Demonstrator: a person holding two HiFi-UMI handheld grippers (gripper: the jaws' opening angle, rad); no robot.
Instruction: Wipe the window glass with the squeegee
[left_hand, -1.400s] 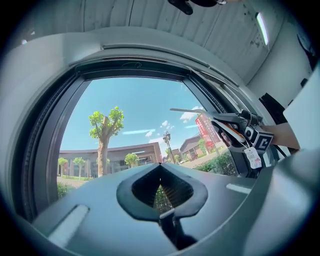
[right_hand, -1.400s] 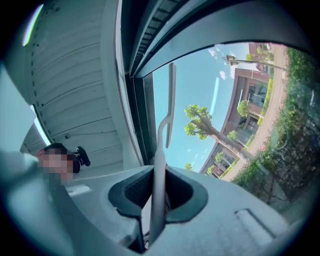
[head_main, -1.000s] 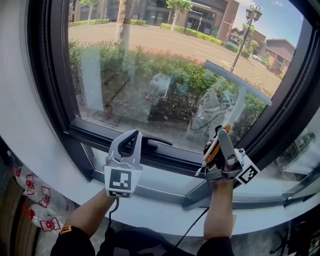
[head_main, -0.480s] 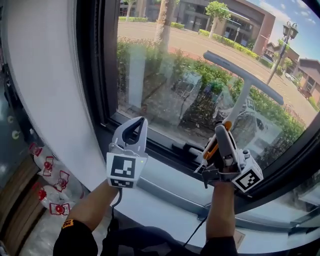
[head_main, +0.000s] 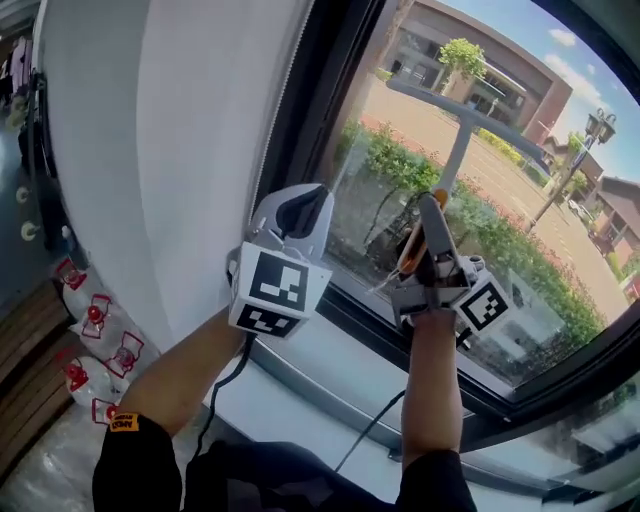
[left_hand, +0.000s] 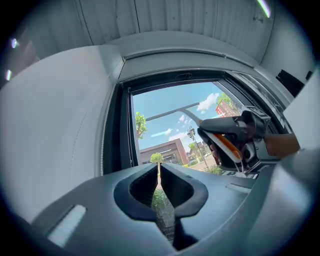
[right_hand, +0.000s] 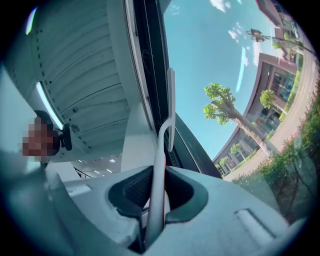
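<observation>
Right gripper (head_main: 430, 228): fingers closed on the handle of the squeegee (head_main: 457, 135). In the right gripper view, the pale handle (right_hand: 156, 200) runs up between the two finger pads, both of which press against it. The handle ends in the blade (right_hand: 170, 107), which is seen edge-on.

Squeegee position, head view: the handle rises from the right gripper toward 12 o'clock. The blade crosses its top, slanting from 11 o'clock down toward 2 o'clock, in front of the upper part of the window glass (head_main: 530, 215). Contact between blade and glass cannot be confirmed.

Left gripper (head_main: 298, 212): fingers almost together, with only a thin slit between them and nothing held. The left gripper view (left_hand: 159, 170) shows greenery and a building through the slit. This gripper is raised at 9 o'clock from the right gripper, just beside it but not touching, in front of the dark window frame (head_main: 325, 110).

The white wall (head_main: 170, 140) lies at 9 o'clock from the frame. The white sill (head_main: 320, 385) runs below both grippers.
</observation>
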